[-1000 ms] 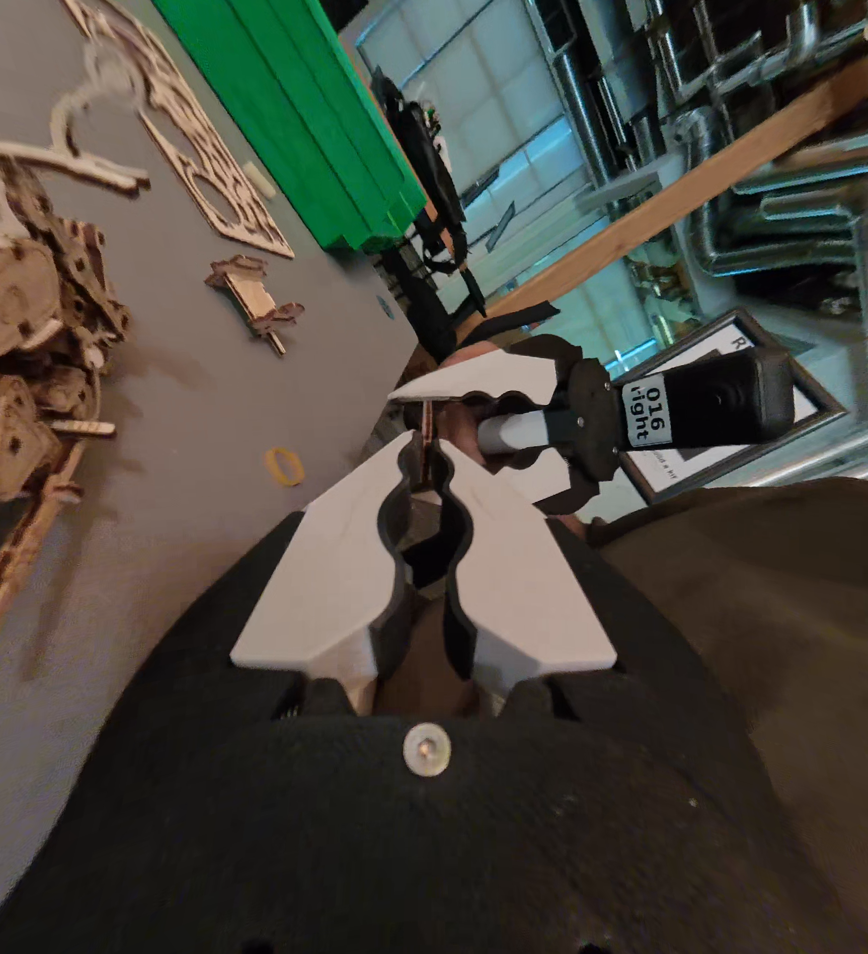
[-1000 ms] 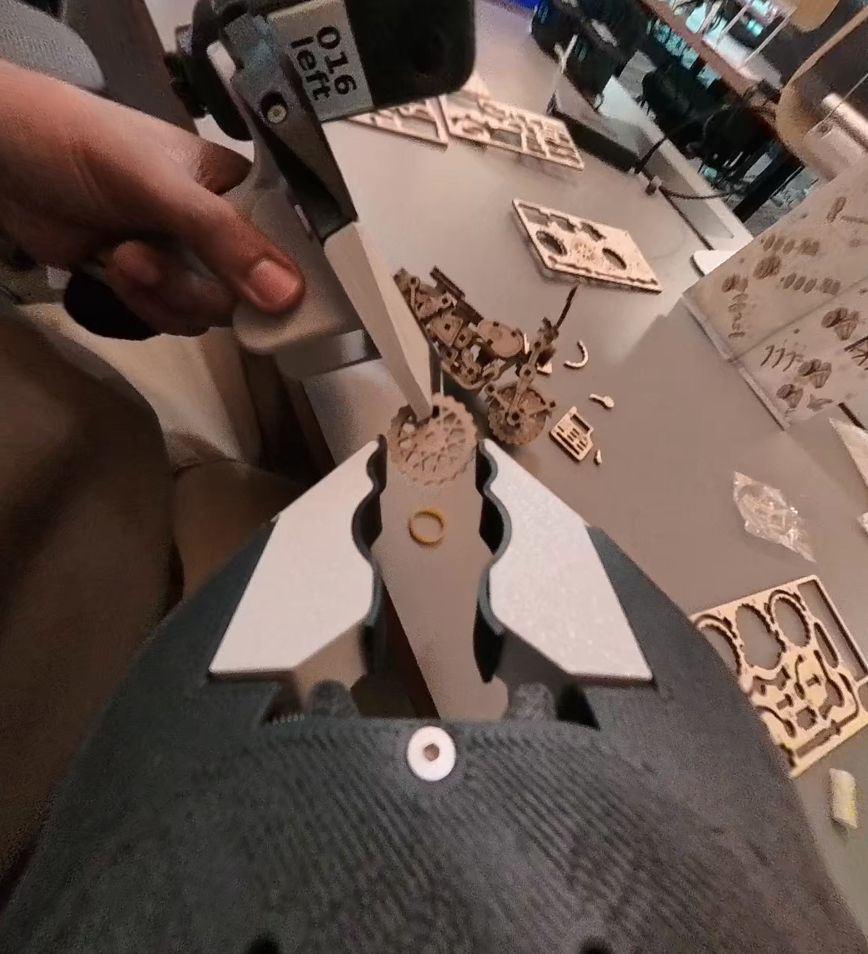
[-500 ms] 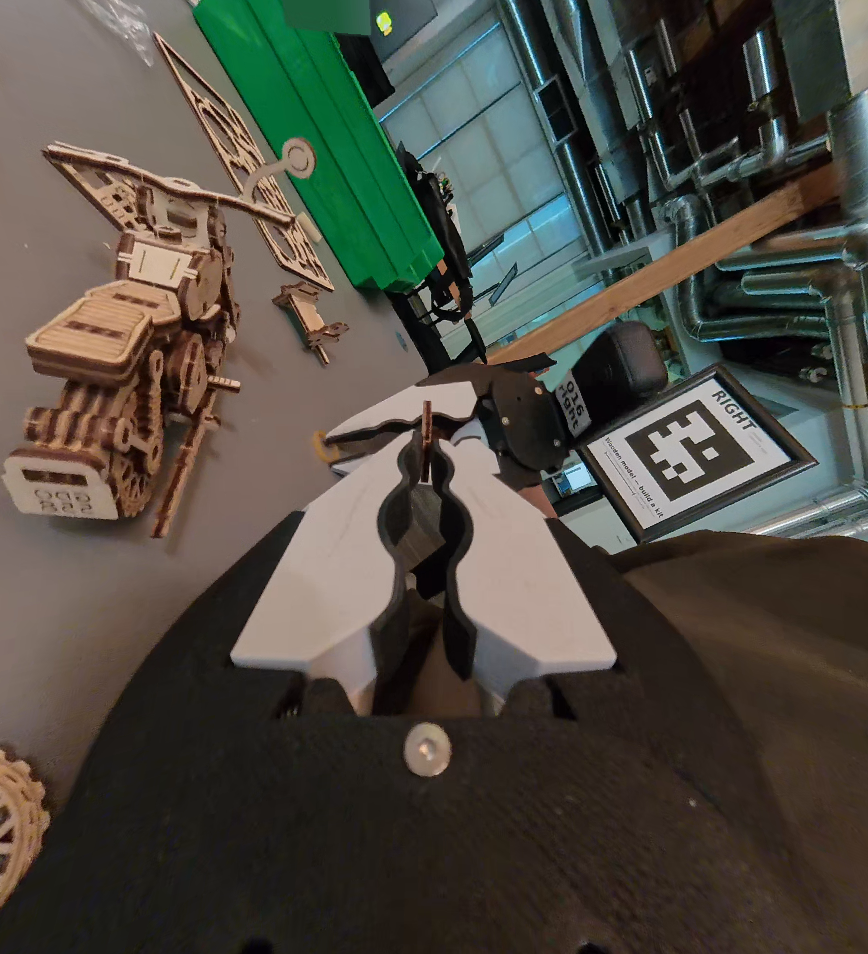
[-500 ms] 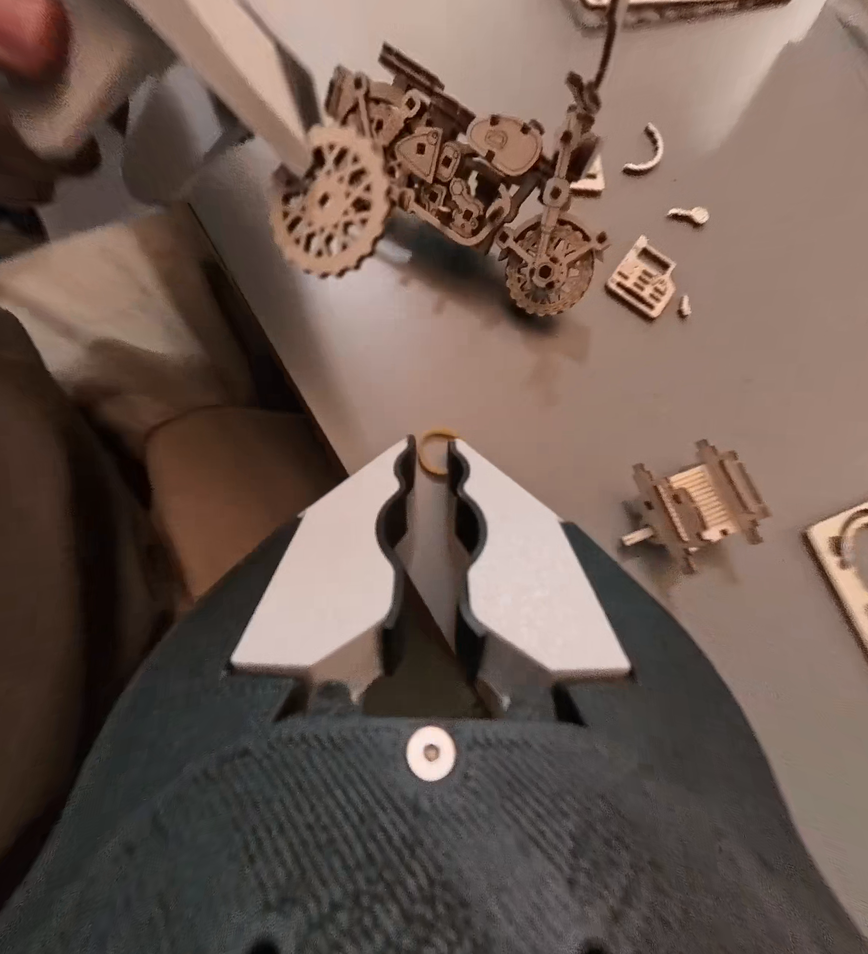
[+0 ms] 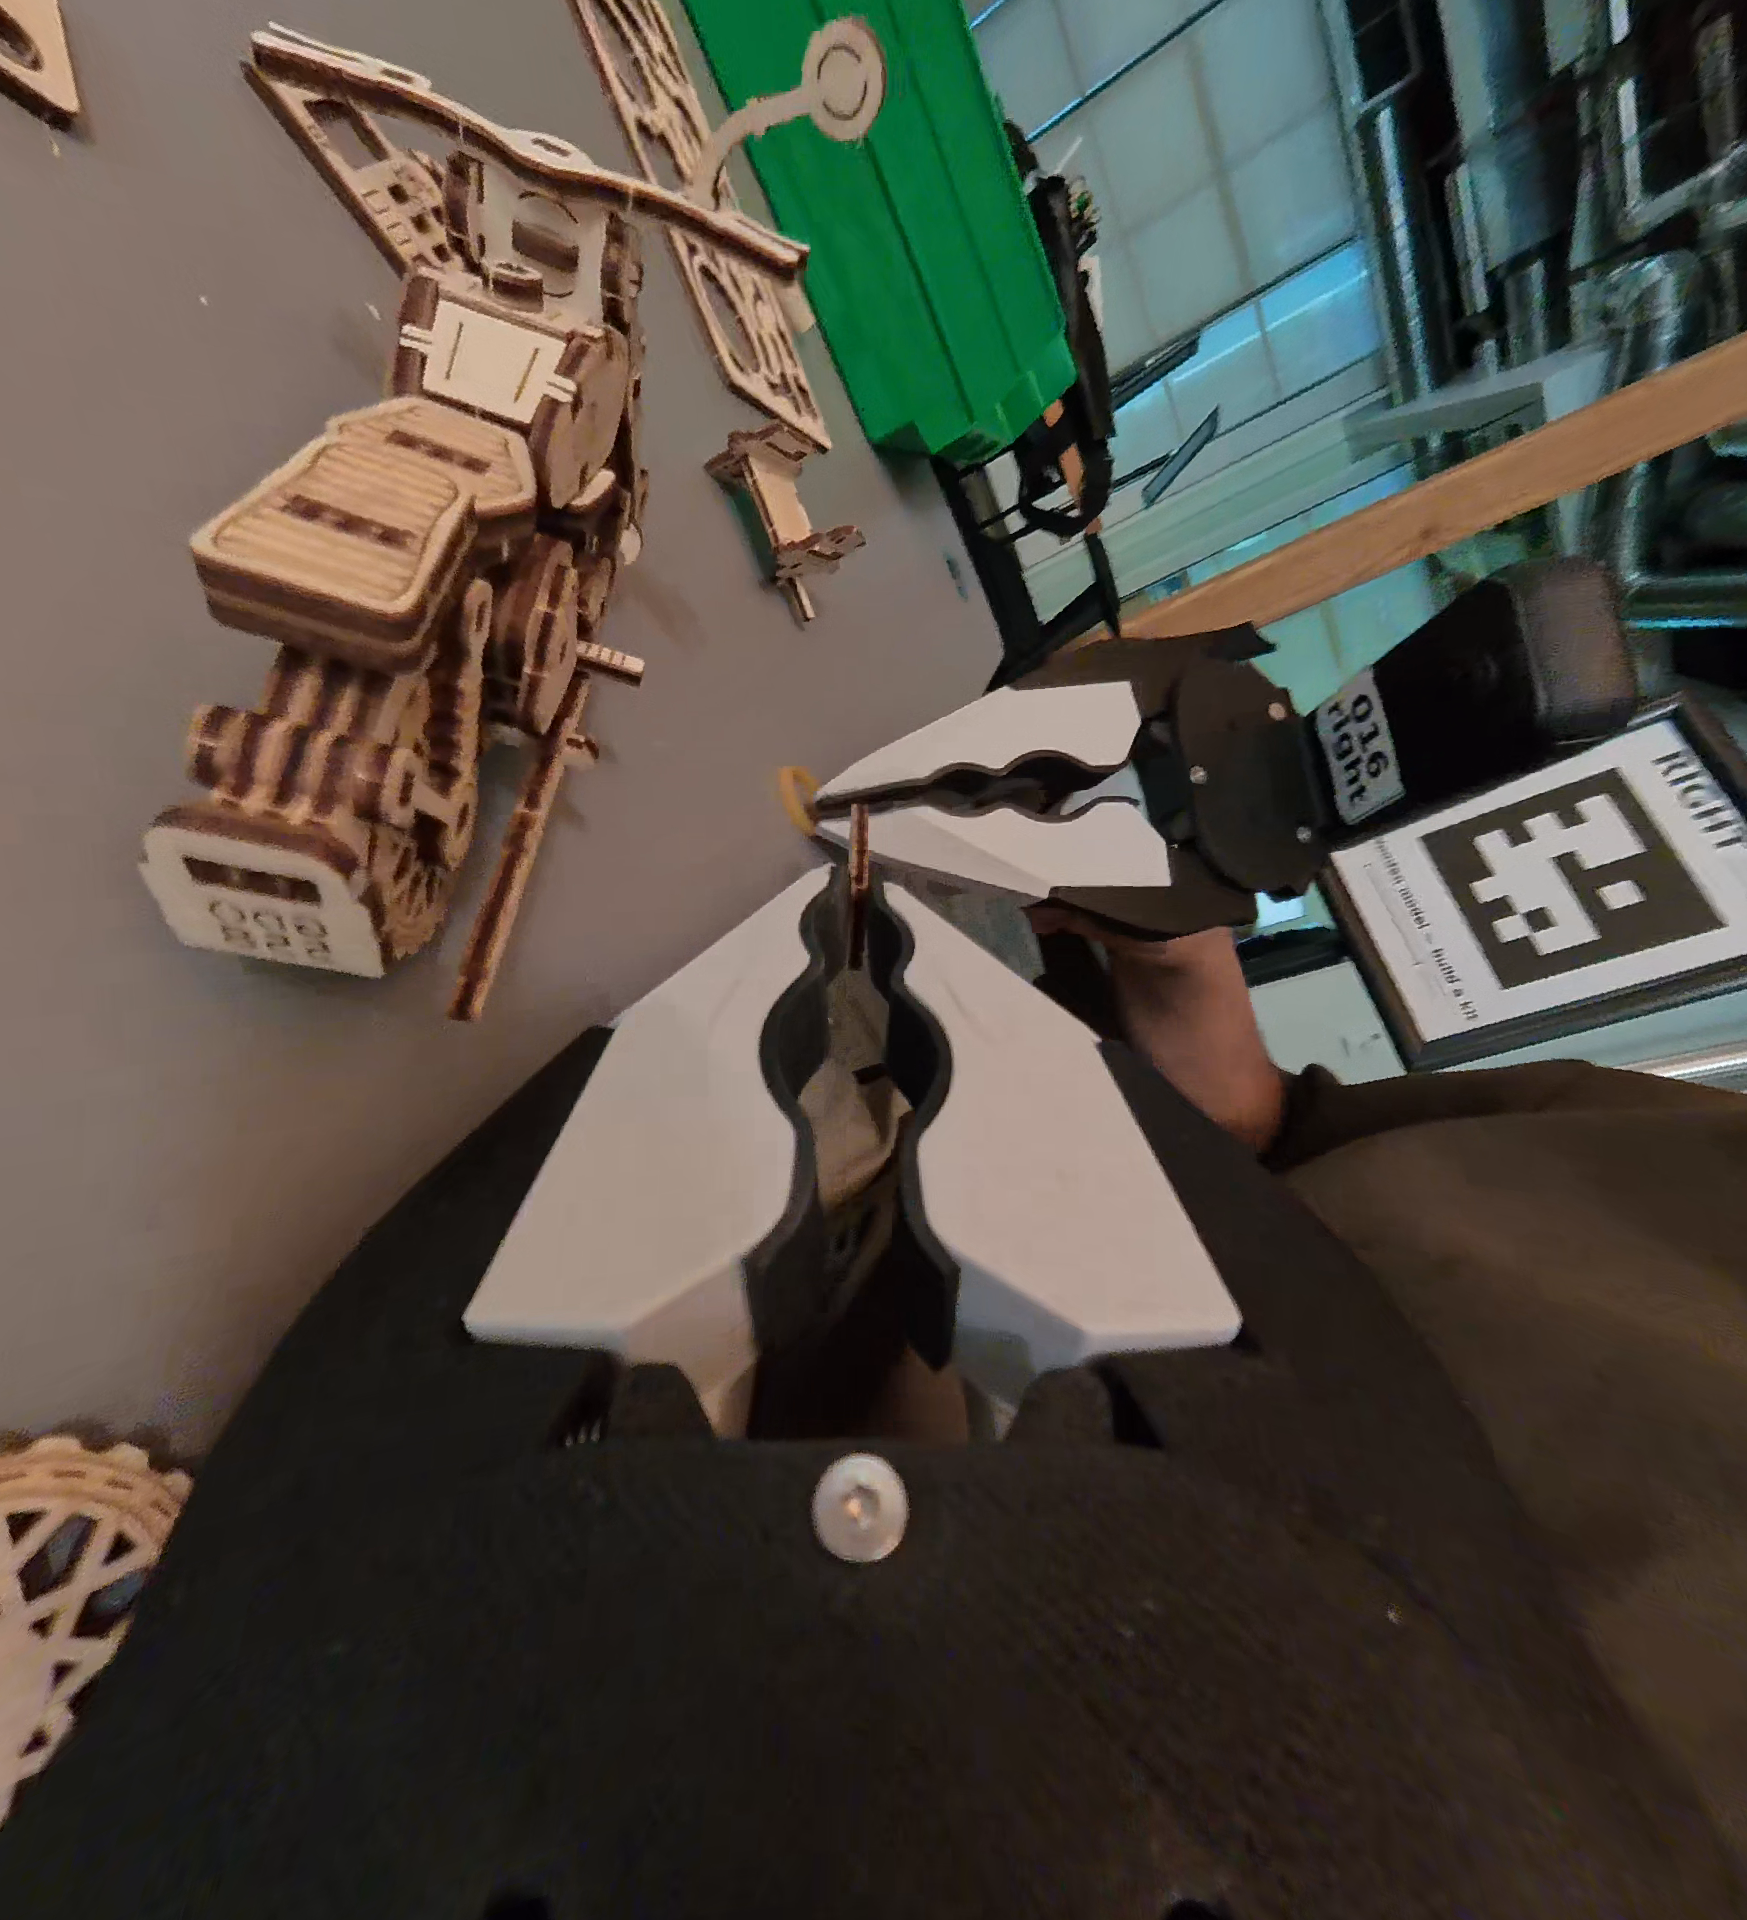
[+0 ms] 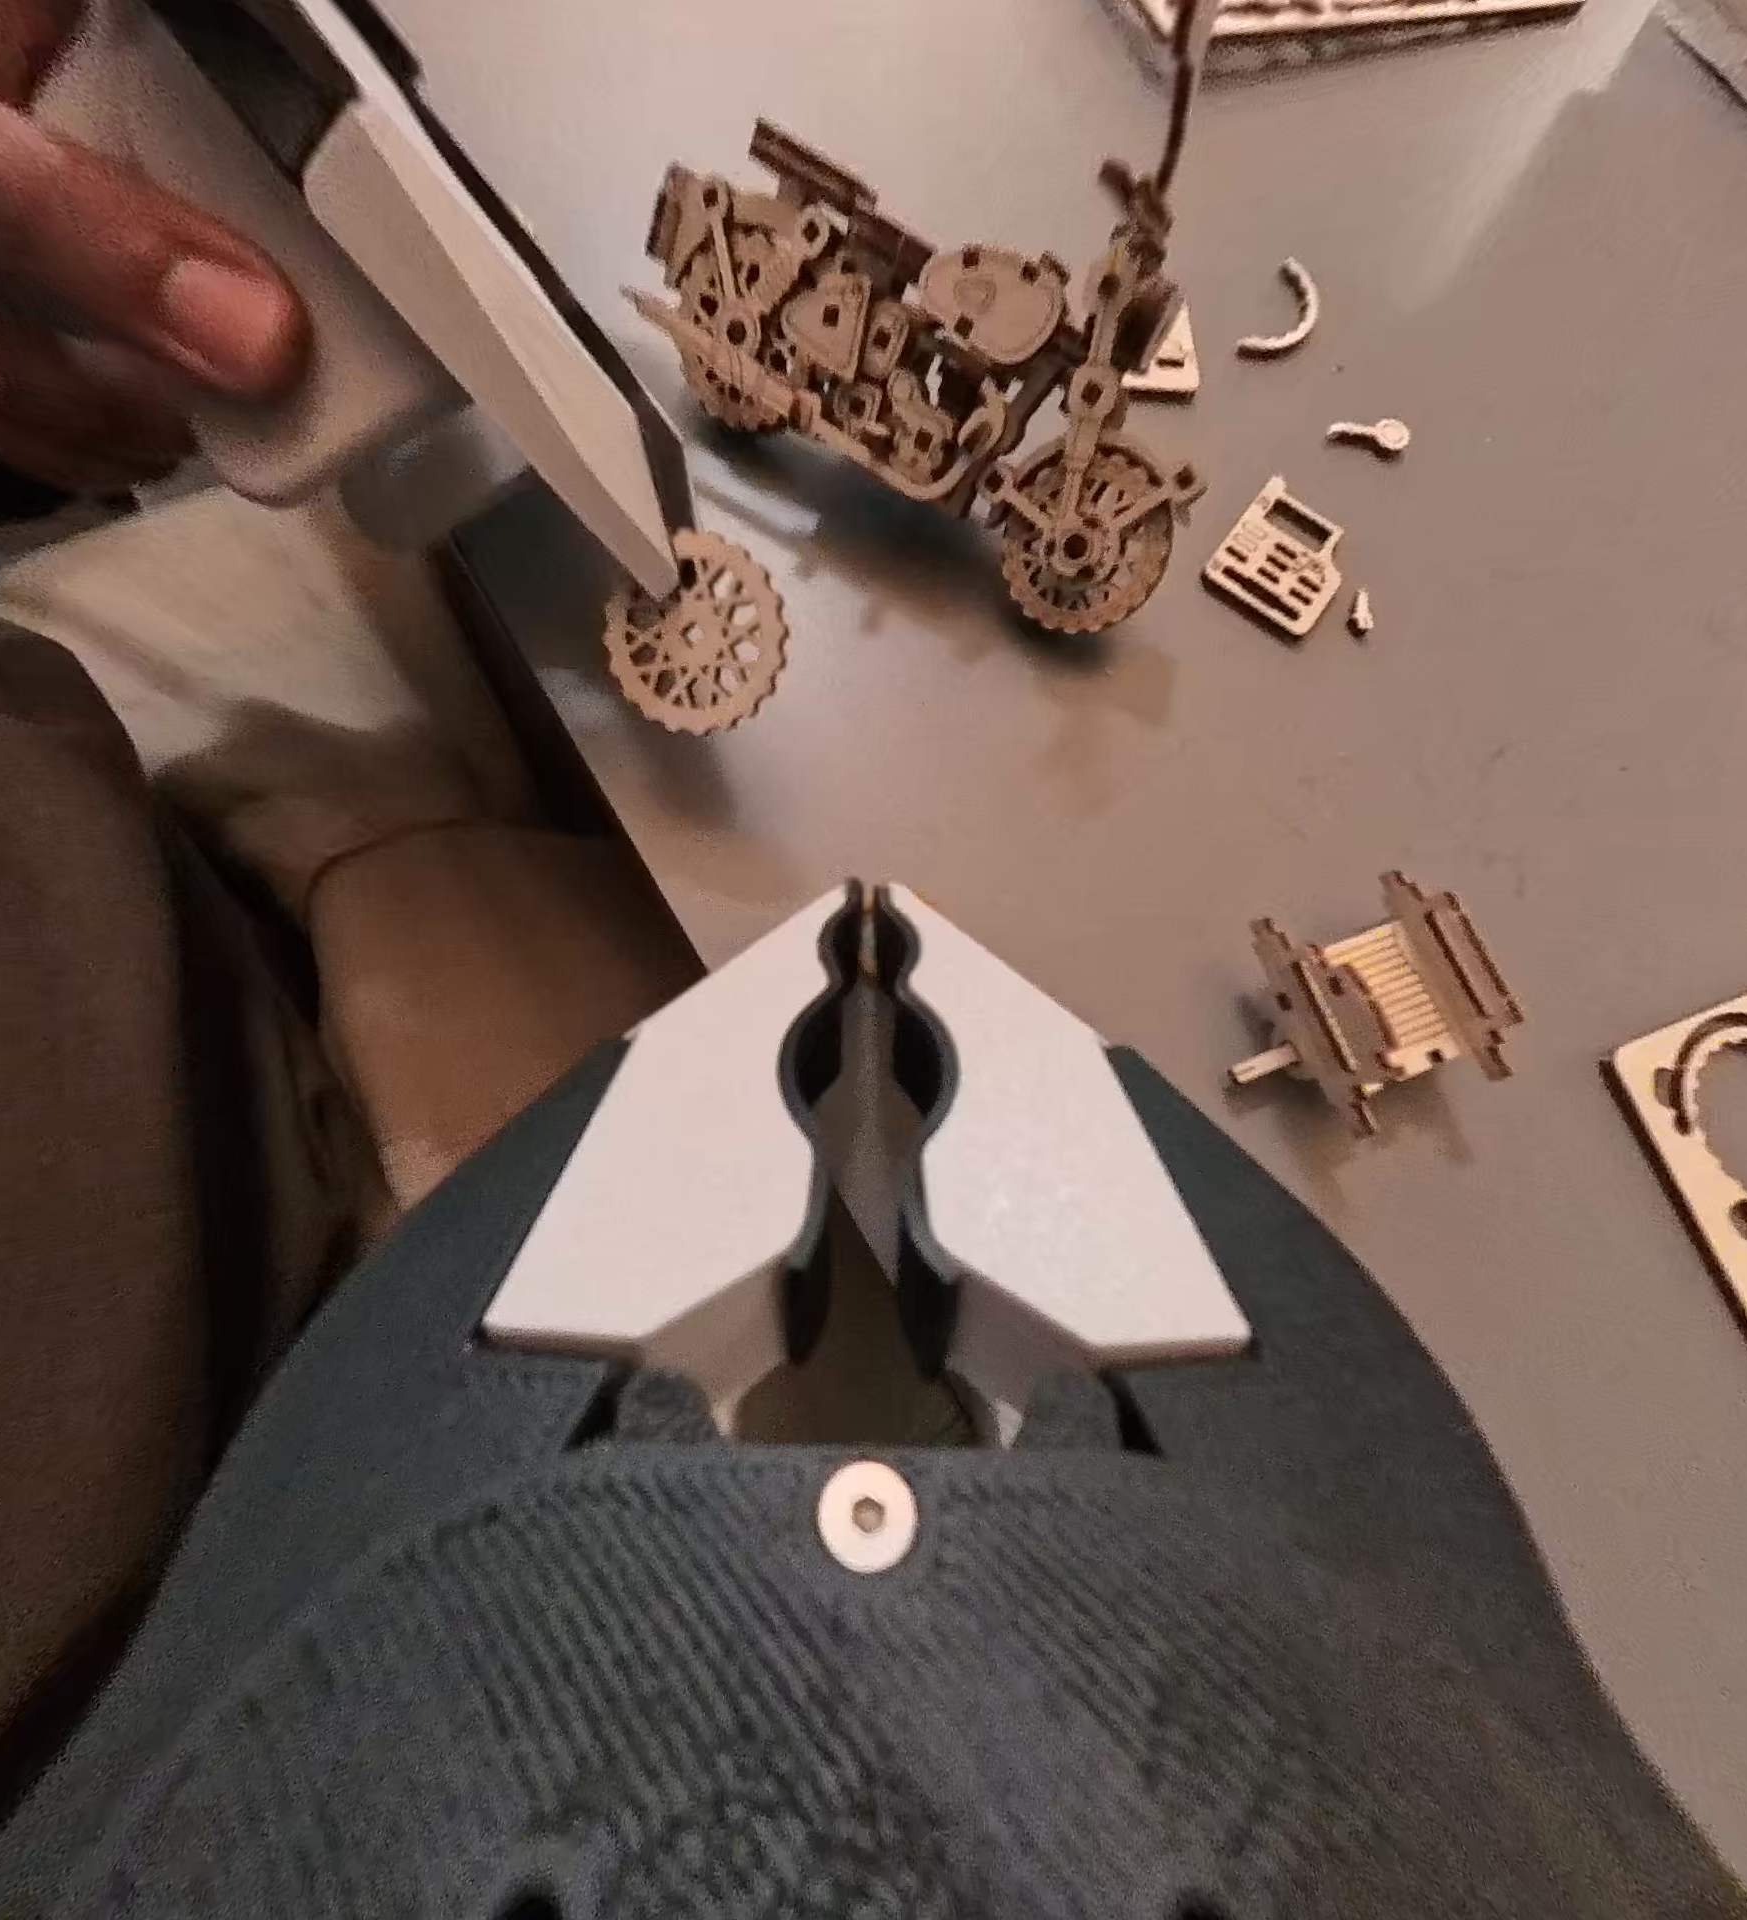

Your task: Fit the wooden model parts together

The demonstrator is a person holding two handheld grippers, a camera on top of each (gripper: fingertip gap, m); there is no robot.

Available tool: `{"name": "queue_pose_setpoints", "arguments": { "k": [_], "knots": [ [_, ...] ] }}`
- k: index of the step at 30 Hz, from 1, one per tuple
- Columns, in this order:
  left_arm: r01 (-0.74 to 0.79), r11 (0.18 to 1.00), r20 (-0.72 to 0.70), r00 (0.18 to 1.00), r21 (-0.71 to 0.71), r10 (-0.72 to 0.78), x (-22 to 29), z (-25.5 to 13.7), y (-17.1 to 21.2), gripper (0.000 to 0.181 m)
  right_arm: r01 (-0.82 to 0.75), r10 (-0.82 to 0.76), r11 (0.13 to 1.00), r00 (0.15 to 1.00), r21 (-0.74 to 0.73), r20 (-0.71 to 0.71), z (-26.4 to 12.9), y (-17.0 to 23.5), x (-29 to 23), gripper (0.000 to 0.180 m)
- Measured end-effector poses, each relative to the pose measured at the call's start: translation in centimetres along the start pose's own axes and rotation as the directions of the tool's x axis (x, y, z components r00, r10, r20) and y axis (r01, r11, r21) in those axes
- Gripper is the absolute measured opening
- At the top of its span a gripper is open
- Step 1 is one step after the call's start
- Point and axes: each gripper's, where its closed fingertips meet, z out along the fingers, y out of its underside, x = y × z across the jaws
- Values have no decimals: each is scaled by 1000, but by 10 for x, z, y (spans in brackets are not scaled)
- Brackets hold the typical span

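- Left gripper [image 5: 853, 902] clamped on the rim of a toothed wooden wheel [image 6: 696, 636], held edge-on between the fingertips above the near edge of the grey table [image 6: 1264, 779].
- Right gripper [image 6: 867, 902] pinched nearly closed on a yellow rubber band [image 5: 796, 798], visible at its tips in the left wrist view.
- Partly built wooden motorcycle [image 6: 942, 343] upright on the table, beyond the wheel.
- Small slatted wooden block [image 6: 1378, 997] near the right gripper.

Spoked wooden wheel [image 6: 697, 646] pinched upright, motorcycle model [image 6: 936, 343] standing behind
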Motion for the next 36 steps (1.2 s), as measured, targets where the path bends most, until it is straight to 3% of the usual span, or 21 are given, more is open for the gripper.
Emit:
{"name": "queue_pose_setpoints", "arguments": {
  "k": [1, 7, 9, 12, 15, 20, 26, 36],
  "knots": [
    [-11, 1000, 13, 1000, -10, 11, -1, 0, 1, 1, 7, -7, 1000, 1000, -9, -5, 1, 2, 0, 5],
    [93, 996, -46, 995, -4, -93, -1, 2, 2, 1, -106, 106, 994, 993, -8, 55, 4, 3, -4, 13],
    [96, 995, -42, 994, -2, -96, -2, 2, 1, 1, -135, 135, 991, 989, -5, 62, 4, 3, -2, 2],
    [93, 996, -33, 995, 1, -93, -4, 2, 0, 1, -144, 144, 990, 986, -4, 78, 4, 3, -2, 1],
    [112, 994, -44, 993, 11, -111, -4, 2, -1, 1, -111, 108, 993, 992, 47, 60, 1, -7, -1, 1],
    [126, 991, -72, 990, 37, -123, -1, 2, -4, 1, 43, -56, 948, 998, 315, 32, -21, -59, -21, 1],
    [163, 986, -148, 977, 41, -155, 9, 4, -3, 1, 198, -198, 947, 980, 252, -27, -7, -56, -36, 1],
    [145, 989, -213, 967, 18, -138, 19, 5, 0, 1, 176, -177, 950, 984, 259, -18, -11, -54, -34, 1]
  ]
}}
